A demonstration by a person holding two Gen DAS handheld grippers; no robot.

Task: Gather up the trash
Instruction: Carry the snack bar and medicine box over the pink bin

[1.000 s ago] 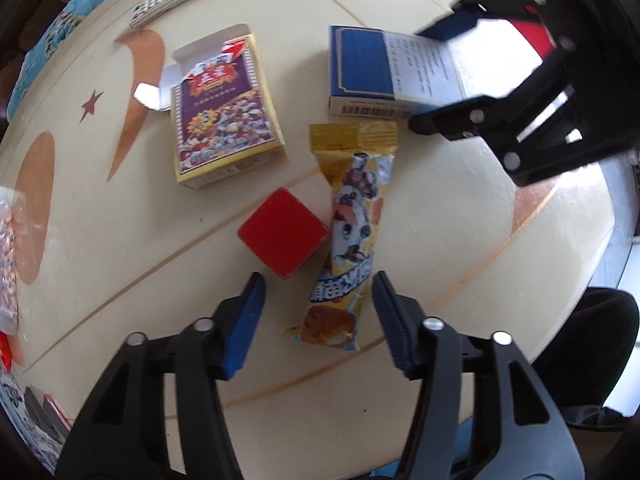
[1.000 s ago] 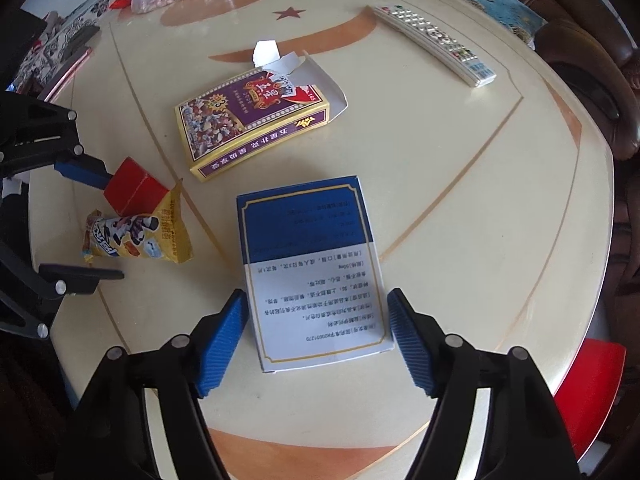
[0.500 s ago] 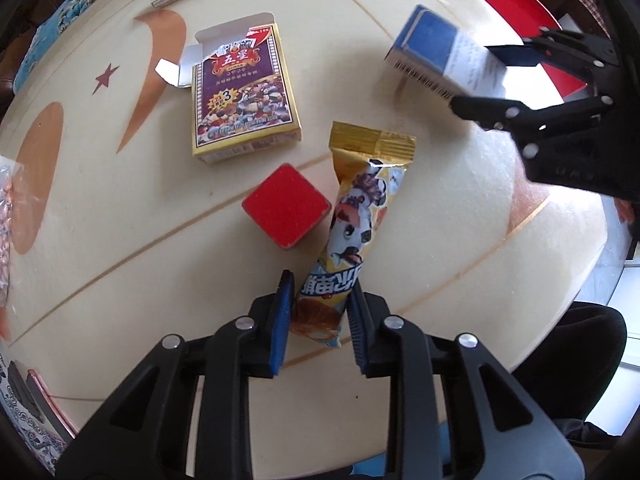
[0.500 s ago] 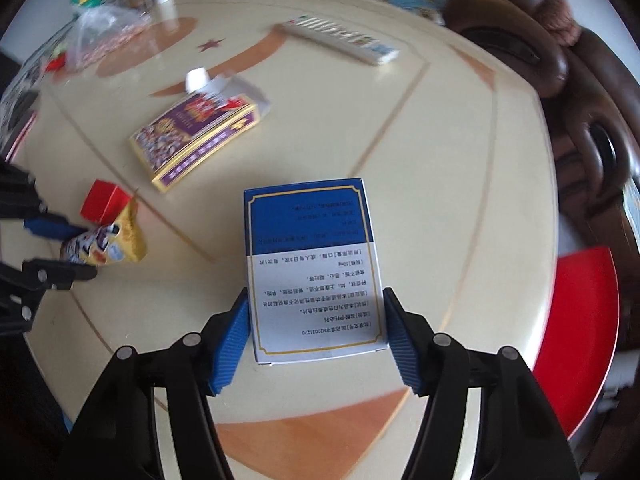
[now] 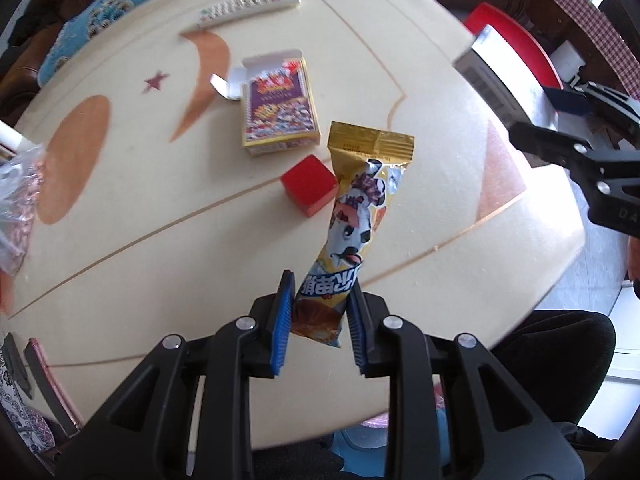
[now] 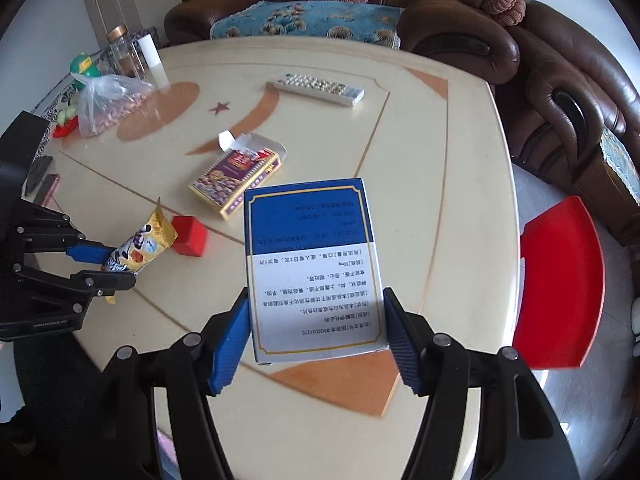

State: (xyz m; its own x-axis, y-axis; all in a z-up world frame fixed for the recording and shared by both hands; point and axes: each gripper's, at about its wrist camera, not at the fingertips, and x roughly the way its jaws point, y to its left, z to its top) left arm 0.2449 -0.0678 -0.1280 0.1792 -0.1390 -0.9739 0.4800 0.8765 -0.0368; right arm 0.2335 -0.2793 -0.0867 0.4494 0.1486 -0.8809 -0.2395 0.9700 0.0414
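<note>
Left gripper (image 5: 318,312): its blue pads pinch the lower end of a snack wrapper, lifted clear of the table.
Snack wrapper (image 5: 356,216): long, narrow and crinkled, gold at the sealed top, with a cartoon cow and blue lettering near the grip.
Table (image 6: 440,128): round and cream, with orange shapes and a small star.
Red block (image 5: 308,190): lies on the table just beside the wrapper.
Card box (image 5: 280,112): purple and gold, flap open, beyond the block.
Remote control (image 6: 320,88): far side of the table.
Right gripper (image 6: 318,336): blue pads clamp both sides of a box held above the table.
Box (image 6: 312,264): flat carton, blue upper panel, white lower panel with small print, thin gold border.
</note>
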